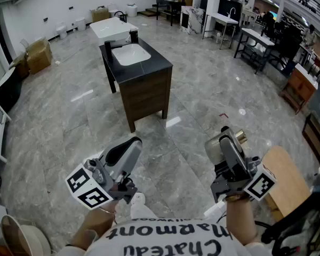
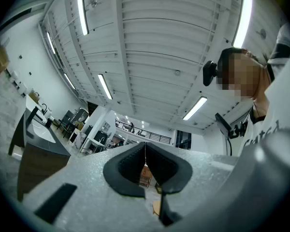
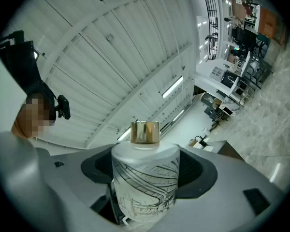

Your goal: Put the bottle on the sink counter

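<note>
Bottle [image 3: 145, 178] was frosted white, gold cap, black line sketches, clamped in right gripper [image 1: 228, 143]; left gripper [image 1: 129, 144] pinched shut.

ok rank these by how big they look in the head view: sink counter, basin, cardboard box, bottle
1. sink counter
2. basin, cardboard box and bottle: about alike, so unranked; the bottle is far nearer the camera and partly hidden by the right hand-held gripper
</note>
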`<state>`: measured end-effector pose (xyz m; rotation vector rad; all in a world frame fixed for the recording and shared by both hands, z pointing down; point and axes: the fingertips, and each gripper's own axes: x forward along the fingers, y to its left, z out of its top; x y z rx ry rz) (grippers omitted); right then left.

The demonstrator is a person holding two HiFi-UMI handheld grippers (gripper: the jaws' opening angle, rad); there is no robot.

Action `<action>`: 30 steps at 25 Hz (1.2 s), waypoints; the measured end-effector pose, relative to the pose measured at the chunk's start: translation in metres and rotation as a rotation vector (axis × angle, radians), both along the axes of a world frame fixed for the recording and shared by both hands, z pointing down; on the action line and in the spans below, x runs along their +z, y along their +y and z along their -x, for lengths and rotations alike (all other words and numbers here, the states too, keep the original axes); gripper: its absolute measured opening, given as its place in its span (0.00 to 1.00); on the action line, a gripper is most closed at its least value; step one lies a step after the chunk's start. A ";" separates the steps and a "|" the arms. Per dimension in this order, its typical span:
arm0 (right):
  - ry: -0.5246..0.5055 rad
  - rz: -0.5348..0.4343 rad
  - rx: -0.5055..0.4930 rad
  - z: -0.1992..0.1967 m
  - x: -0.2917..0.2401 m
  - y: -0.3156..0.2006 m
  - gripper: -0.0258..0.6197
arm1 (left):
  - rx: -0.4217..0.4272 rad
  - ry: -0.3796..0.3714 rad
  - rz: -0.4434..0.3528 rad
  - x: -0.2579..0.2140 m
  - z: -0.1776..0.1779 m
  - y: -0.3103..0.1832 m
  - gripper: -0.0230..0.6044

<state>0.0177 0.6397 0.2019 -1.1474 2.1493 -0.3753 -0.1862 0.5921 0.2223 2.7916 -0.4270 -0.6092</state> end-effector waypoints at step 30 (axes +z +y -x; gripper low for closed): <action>-0.005 0.002 0.094 0.070 -0.013 -0.228 0.57 | 0.032 0.056 -0.036 -0.025 0.070 -0.242 0.06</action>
